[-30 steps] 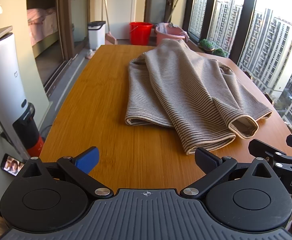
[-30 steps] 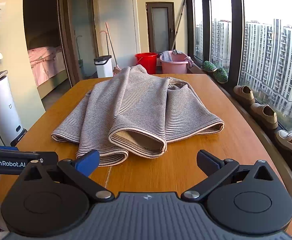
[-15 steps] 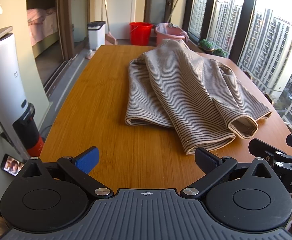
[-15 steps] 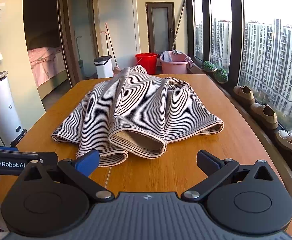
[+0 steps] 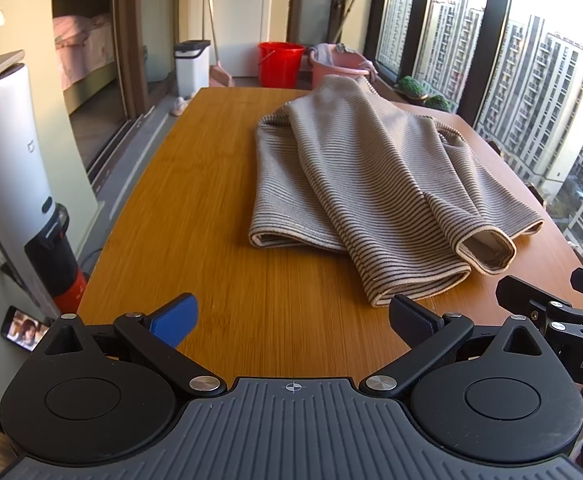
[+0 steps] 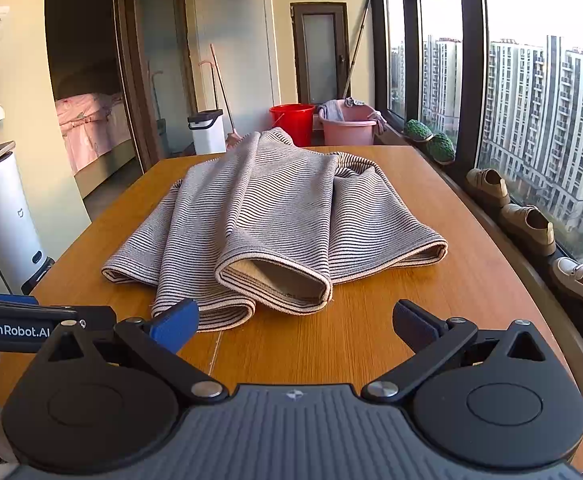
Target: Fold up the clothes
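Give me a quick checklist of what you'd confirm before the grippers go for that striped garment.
1. Left gripper open and empty: ok.
2. Right gripper open and empty: ok.
3. Striped garment lying wholly on the table: ok.
4. Garment spread flat for folding: not ok, it is bunched in overlapping folds.
5. Near hem within sight of both grippers: ok.
6. Bare table between grippers and hem: ok.
7. Which side faces up: cannot tell.

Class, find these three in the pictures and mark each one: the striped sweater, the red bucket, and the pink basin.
Sweater (image 6: 275, 208): right wrist view, on its striped upper layer.
Red bucket (image 6: 291, 122): right wrist view, on its front wall.
Pink basin (image 6: 347, 130): right wrist view, on its front wall.
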